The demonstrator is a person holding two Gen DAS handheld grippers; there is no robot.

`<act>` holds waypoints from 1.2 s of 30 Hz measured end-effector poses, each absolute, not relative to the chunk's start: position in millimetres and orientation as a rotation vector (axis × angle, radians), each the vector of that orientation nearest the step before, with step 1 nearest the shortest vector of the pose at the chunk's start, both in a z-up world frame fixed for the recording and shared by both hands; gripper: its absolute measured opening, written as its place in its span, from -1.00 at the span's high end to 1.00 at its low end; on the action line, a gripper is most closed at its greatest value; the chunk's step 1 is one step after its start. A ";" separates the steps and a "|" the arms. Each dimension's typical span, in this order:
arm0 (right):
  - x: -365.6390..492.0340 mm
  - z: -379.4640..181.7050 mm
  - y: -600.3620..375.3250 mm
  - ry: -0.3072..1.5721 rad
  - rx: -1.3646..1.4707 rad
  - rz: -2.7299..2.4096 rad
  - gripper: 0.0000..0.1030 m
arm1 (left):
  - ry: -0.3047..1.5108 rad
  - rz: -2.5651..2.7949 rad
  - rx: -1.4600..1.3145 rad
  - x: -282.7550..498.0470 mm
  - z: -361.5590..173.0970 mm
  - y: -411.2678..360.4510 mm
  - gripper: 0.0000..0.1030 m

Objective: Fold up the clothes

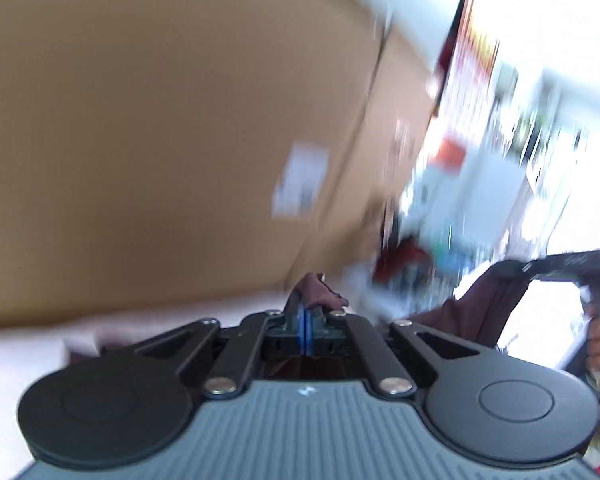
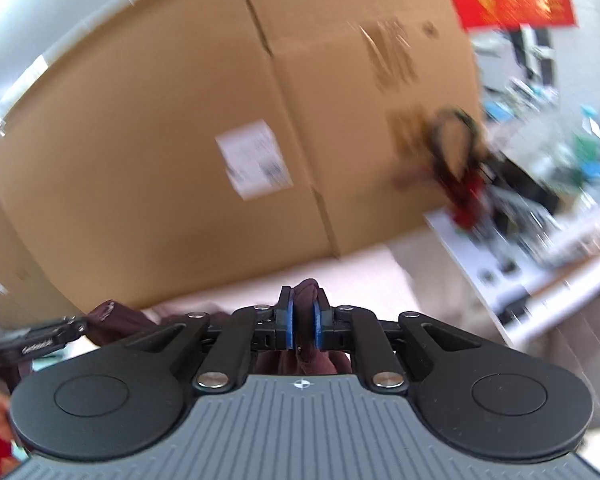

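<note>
Maroon garment (image 2: 306, 292) hung stretched between left gripper (image 1: 305, 320) and right gripper (image 2: 304, 312), each pinching an end, above the bench (image 2: 360, 276).

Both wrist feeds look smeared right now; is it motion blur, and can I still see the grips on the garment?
Left wrist view: heavy motion blur, window side blown out; left gripper shut on the maroon garment. Right wrist view: cardboard box less smeared, fisheye-bowed; right gripper shut on the same cloth.
</note>
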State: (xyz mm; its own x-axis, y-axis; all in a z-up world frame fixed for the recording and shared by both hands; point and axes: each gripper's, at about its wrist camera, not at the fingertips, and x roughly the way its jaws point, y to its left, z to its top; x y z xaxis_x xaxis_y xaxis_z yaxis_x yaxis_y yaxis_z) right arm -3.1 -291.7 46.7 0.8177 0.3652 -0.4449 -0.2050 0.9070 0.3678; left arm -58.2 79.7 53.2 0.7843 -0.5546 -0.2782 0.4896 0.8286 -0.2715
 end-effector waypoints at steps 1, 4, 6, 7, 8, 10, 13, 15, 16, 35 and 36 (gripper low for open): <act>-1.2 60.1 -289.5 0.499 0.327 0.340 0.81 | 0.305 -0.549 -0.183 -67.2 73.4 88.8 1.00; -0.3 102.9 -285.2 0.386 0.383 0.428 0.81 | 0.154 -0.503 -0.158 -96.0 132.6 113.5 1.00; -3.0 133.2 -282.9 0.302 0.414 0.481 0.81 | 0.066 -0.472 -0.127 -114.9 169.4 126.3 1.00; -5.0 148.8 -281.7 0.259 0.423 0.507 0.81 | 0.022 -0.456 -0.112 -124.4 187.8 132.7 1.00; -7.3 164.0 -279.3 0.219 0.423 0.528 0.81 | -0.012 -0.442 -0.099 -132.8 204.4 137.6 1.00; -12.5 193.0 -272.9 0.145 0.415 0.569 0.81 | -0.066 -0.422 -0.078 -148.1 234.6 145.7 1.00; -23.9 231.5 -260.8 0.049 0.400 0.629 0.81 | -0.125 -0.406 -0.055 -165.8 269.8 154.0 1.00; -30.9 251.9 -248.6 0.004 0.365 0.645 0.81 | -0.146 -0.394 -0.048 -172.6 284.9 158.9 1.00; -32.7 260.2 -241.5 -0.012 0.344 0.648 0.81 | -0.148 -0.386 -0.050 -174.2 290.1 161.9 1.00; 131.7 56.3 -120.5 0.507 0.188 0.336 0.66 | 0.588 -0.057 -0.006 35.3 18.8 201.0 0.78; 135.4 44.3 -120.8 0.534 0.172 0.312 0.63 | 0.639 -0.037 0.011 39.5 1.0 204.4 0.80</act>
